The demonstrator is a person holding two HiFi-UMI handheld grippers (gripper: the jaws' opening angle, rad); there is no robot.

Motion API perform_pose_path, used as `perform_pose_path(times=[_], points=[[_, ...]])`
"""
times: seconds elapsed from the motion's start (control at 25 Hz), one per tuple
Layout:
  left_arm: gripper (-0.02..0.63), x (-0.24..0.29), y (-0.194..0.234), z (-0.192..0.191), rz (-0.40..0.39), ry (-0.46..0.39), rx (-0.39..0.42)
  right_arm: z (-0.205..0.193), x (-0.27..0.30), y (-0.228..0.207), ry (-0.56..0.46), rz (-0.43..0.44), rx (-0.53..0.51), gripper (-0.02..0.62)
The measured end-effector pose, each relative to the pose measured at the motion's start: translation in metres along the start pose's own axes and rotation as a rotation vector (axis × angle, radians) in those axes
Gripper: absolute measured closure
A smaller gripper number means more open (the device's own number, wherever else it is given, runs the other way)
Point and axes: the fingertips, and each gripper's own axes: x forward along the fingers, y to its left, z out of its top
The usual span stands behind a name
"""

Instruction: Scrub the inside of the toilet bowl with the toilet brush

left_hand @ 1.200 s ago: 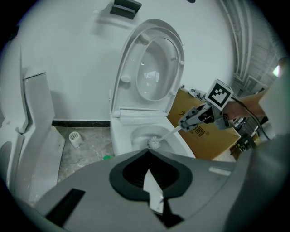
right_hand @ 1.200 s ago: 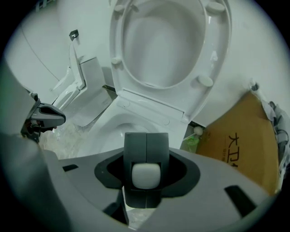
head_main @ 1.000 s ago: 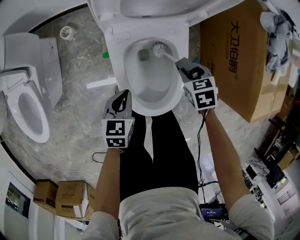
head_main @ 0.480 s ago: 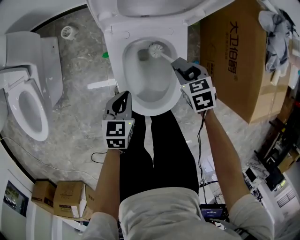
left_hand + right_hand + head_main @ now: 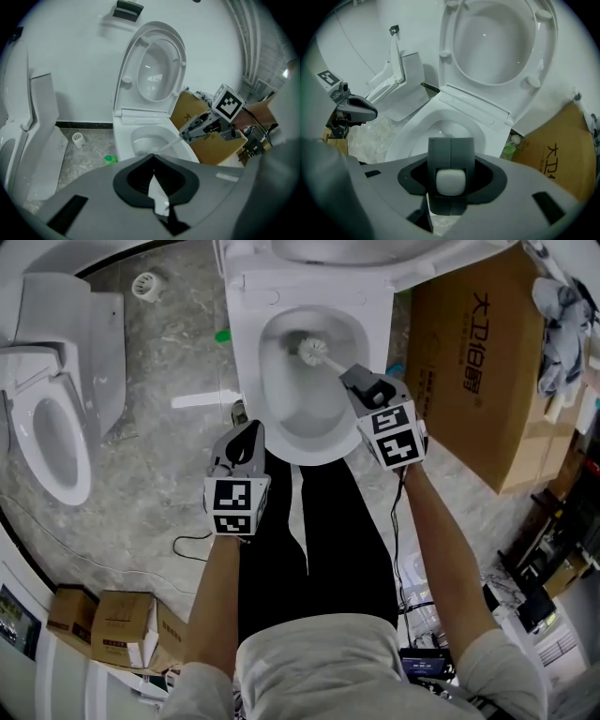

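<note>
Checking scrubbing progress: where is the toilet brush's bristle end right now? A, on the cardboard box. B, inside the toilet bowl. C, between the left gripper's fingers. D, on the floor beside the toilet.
B: the head view shows the toilet brush with its bristles down inside the toilet bowl, the right gripper shut on its handle.

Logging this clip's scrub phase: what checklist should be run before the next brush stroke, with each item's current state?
1. Grip: right gripper jaws shut on the toilet brush handle end: ok.
2. Brush head inside the toilet bowl: ok.
3. Seat raised: ok.
4. Left gripper clear of the bowl: ok, jaws together, empty, beside the front rim.
5. Bristles pressing on porcelain: cannot tell.
</note>
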Motion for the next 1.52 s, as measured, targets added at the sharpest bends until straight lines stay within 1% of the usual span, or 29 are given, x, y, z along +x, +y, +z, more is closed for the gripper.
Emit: perform_pose_path(times=[0.32,0.56,0.72,1.0,1.12,1.2,1.52], points=[[0.597,-0.008,0.005,-0.012,0.014,-0.007,-0.007,-0.005,0.024,-0.001,0.008,0.003,-0.03,0.425],[0.597,-0.014,0.012,-0.028,0.027,0.005,-0.016,-0.009,0.042,-0.006,0.038,-0.022,-0.053,0.425],[0.597,-0.013,0.01,-0.037,0.023,0.016,-0.02,-0.019,0.043,-0.012,0.064,-0.037,-0.045,0.426],[0.597,-0.006,0.006,-0.034,0.01,0.014,-0.023,-0.048,0.033,-0.004,0.108,-0.055,-0.116,0.425],[0.597,-0.003,0.003,-0.029,0.003,0.007,-0.011,-0.061,0.031,0.003,0.141,-0.064,-0.19,0.426],[0.597,-0.002,0.003,-0.027,0.001,0.003,-0.009,-0.071,0.03,0.011,0.163,-0.058,-0.218,0.426],[0.597,-0.007,0.011,-0.029,0.006,0.009,-0.024,-0.099,0.03,0.055,0.219,0.002,-0.255,0.425]])
